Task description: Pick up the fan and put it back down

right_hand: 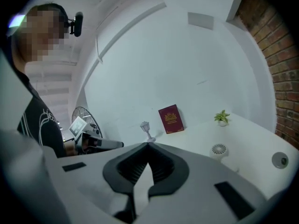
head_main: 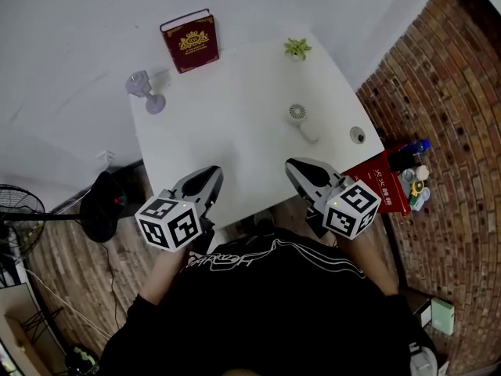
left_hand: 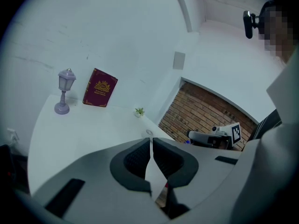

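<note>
In the head view the fan (head_main: pixel 297 113) lies on the white surface (head_main: pixel 235 124) beyond my right gripper (head_main: pixel 293 165), apart from it; the left gripper view shows my left gripper (left_hand: pixel 150 141) with jaws together, empty; the right gripper view shows the same.

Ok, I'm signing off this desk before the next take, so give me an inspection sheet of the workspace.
Surface: white table, no spills seen.
Job's things: small white fan lying near the right edge, no tool on it.
Clutter: red book, purple lamp, potted plant along the far edge.
Grippers: left tool and right tool both shut, empty, over the near edge.
Cables: what looks like a thin cable on the floor, left.
Surroundings: brick wall, standing fan, red box.
</note>
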`<state>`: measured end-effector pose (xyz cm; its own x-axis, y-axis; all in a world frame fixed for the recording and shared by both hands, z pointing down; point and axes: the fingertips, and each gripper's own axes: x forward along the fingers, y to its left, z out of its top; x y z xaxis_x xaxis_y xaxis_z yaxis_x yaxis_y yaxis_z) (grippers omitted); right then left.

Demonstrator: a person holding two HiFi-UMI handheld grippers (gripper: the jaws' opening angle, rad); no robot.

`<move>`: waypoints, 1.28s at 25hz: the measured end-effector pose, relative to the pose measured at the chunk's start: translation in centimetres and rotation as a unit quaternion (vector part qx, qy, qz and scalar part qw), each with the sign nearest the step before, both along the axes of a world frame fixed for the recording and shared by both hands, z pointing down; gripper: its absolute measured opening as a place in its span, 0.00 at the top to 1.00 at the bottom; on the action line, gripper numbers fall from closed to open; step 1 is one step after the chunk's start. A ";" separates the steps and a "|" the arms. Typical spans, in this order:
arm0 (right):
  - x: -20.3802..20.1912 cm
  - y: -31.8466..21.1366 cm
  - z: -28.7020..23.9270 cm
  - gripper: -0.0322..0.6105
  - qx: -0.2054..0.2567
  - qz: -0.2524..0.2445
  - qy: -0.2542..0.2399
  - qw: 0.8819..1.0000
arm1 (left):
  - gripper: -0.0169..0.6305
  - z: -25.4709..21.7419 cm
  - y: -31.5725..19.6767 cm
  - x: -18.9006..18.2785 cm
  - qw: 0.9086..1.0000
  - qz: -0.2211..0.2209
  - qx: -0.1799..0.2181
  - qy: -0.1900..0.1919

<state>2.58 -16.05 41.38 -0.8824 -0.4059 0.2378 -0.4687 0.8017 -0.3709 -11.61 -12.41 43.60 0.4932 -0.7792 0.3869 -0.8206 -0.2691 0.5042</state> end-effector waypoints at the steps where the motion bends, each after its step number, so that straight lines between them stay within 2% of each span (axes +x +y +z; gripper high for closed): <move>1: 0.0 0.6 -0.3 0.95 0.001 -0.001 -0.009 1.000 | 0.91 0.0 0.5 0.2 1.000 0.002 0.001 -0.002; 6: -0.4 3.1 -1.5 0.95 -0.010 -0.016 -0.046 0.999 | 0.91 -0.7 2.9 1.1 1.000 0.018 0.005 -0.012; 13: -1.4 5.2 -2.0 0.95 0.001 -0.028 -0.041 0.999 | 0.91 -1.8 4.5 1.0 0.999 0.025 0.025 -0.018; 24: -3.2 6.5 0.2 0.95 -0.014 -0.048 -0.043 0.998 | 0.91 0.0 6.3 -0.7 1.000 0.008 0.007 -0.021; 32: -4.0 6.7 -0.1 0.95 -0.008 -0.057 -0.032 0.998 | 0.91 -0.5 6.5 -1.3 1.000 0.008 0.013 -0.022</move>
<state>-1.38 -9.31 41.27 -0.9366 -0.2977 0.1847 -0.3487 0.8424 -0.4108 -12.88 -5.92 43.10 0.4888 -0.7815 0.3878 -0.8371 -0.2950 0.4607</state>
